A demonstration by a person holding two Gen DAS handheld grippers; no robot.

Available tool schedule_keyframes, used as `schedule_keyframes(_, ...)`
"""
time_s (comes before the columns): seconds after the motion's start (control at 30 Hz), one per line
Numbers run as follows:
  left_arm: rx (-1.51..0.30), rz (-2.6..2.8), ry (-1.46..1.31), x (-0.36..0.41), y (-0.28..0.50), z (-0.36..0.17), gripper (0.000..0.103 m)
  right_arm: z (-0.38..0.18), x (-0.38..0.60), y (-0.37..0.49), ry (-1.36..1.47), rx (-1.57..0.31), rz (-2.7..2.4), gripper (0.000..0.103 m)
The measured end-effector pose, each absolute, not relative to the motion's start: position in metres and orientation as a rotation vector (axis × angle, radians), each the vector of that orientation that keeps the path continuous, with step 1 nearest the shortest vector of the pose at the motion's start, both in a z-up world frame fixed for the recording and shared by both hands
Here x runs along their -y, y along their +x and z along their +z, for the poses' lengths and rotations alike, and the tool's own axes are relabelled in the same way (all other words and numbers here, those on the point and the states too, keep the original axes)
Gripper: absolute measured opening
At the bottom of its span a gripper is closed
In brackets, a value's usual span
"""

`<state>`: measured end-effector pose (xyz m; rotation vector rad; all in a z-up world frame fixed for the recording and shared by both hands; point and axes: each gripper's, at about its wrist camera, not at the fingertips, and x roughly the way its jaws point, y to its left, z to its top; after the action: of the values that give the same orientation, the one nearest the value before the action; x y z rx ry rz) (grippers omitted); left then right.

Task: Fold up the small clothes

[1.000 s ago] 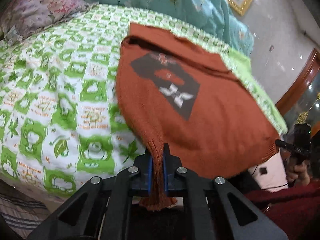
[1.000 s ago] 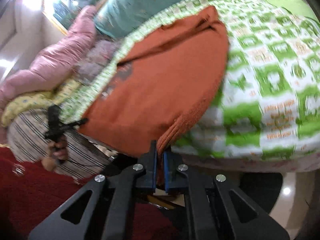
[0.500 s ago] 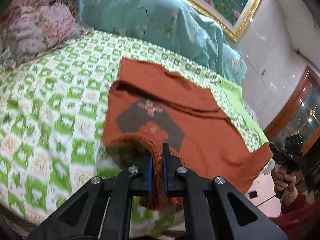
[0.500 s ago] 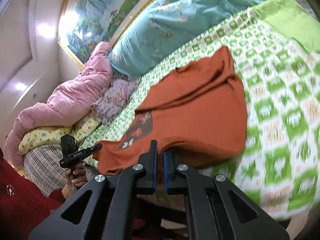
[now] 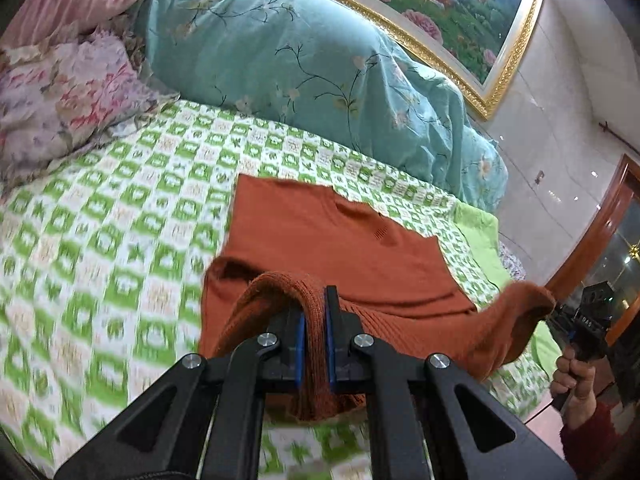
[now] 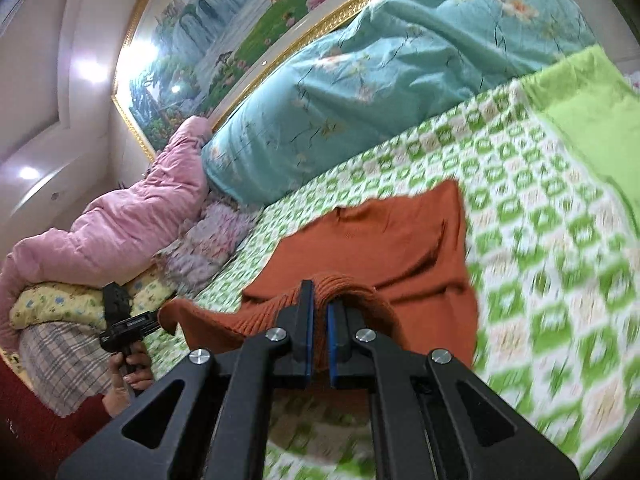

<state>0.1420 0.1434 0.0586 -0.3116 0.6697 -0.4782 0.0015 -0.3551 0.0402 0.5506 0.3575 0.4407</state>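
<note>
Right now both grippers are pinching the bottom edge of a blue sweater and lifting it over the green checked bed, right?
Not quite: the sweater is rust orange, not blue. The left wrist view shows it. The rest holds: the left gripper and right gripper each pinch its ribbed hem above the green checked bed cover.

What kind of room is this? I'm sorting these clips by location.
Most likely a home bedroom. An orange sweater is being folded on a bed with a green-checked sheet, a rolled teal floral quilt lies at its far side, and a gold-framed landscape painting hangs above.
</note>
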Motion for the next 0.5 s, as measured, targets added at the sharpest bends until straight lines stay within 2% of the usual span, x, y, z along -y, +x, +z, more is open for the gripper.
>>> schedule_keyframes(0.5, -0.724, -0.408, -0.283, -0.113, 0.276, 0.046, 0.006, 0.044, 0.387, 0.131, 0.544, -0.402, 0.313, 0.006)
